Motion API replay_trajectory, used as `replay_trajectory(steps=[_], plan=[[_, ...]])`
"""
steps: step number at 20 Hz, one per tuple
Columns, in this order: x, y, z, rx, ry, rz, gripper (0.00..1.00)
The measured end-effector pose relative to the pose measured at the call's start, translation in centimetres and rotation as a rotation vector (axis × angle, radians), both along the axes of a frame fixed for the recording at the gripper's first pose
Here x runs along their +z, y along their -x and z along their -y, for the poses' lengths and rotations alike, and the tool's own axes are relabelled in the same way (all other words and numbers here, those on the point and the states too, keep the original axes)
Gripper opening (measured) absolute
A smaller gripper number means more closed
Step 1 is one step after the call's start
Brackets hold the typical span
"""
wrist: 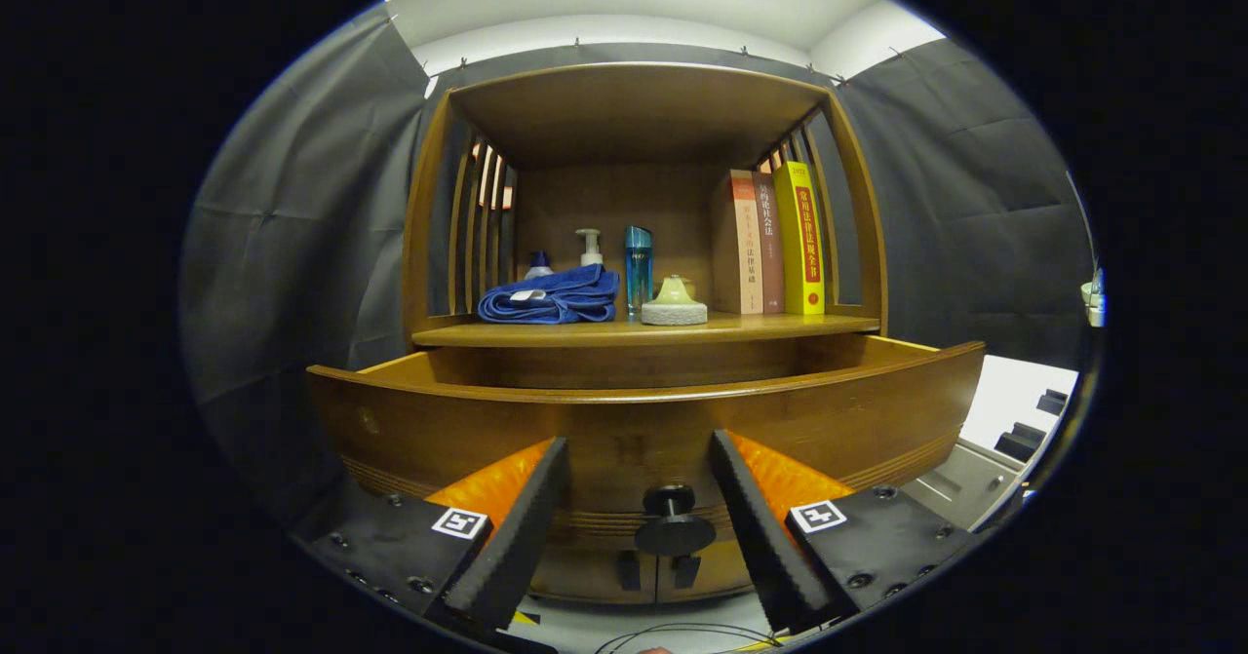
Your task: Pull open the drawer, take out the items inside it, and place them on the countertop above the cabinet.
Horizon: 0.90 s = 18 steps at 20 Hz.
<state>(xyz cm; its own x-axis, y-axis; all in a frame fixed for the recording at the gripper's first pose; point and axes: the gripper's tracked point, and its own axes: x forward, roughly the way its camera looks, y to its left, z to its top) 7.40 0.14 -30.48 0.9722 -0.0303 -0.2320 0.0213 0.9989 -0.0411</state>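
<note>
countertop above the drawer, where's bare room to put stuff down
Free: the wooden countertop's front strip, ahead of the books and the round green-topped pad; it is shallow. Crowded: the folded blue towel, white pump bottle, blue bottle and three upright books line the middle and back. The gripper stands open about the black drawer knob.

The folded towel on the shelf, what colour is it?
Blue. The towel shows best in the gripper view, lying on the countertop beyond the open gripper.

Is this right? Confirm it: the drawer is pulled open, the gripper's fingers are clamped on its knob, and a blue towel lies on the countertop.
Not quite. The gripper view shows the gripper open, its fingers apart either side of the knob, not touching it. The drawer is pulled open, and the blue towel lies on the countertop.
</note>
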Motion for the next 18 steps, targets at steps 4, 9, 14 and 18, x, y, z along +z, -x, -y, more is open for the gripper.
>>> replay_trajectory(steps=[4, 9, 14, 18], plan=[[-0.9, -2.8, 0.1, -0.010, -0.022, -0.021, 0.98], [-2.4, -5.7, 0.2, -0.006, -0.024, -0.060, 0.98], [-4.0, -8.6, 0.3, -0.010, -0.045, -0.093, 0.98], [-4.9, -11.0, 0.5, -0.009, -0.045, -0.098, 0.99]])
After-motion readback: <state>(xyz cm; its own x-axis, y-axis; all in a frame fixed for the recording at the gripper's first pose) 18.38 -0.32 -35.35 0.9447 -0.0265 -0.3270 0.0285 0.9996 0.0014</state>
